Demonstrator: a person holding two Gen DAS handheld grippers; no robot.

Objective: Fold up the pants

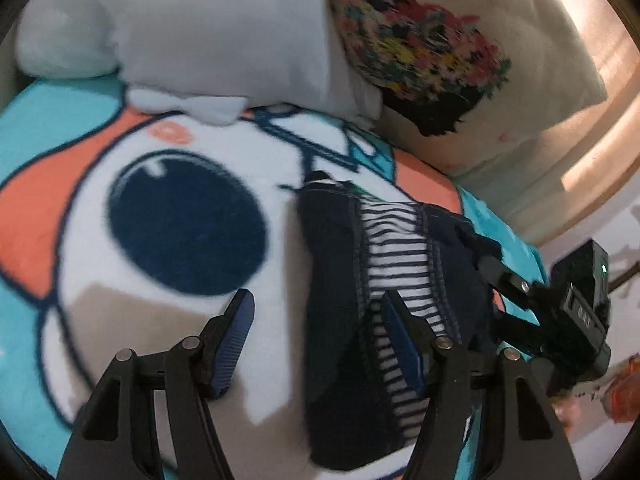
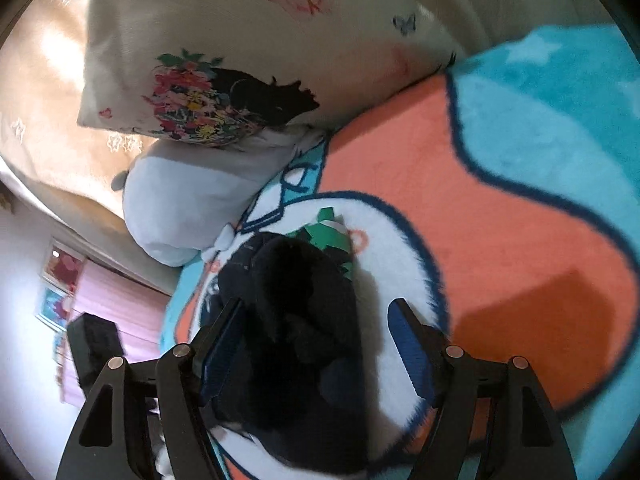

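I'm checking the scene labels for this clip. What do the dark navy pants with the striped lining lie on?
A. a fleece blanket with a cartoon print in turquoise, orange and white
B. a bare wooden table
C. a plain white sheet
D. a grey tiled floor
A: the dark navy pants with the striped lining rest on the cartoon-print fleece blanket, beside its big dark blue eye.

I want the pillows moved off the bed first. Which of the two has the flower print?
The cream pillow behind, printed with a multicoloured flower cluster, a black silhouette and butterflies. The plain grey-white plush pillow in front of it has only a small bow.
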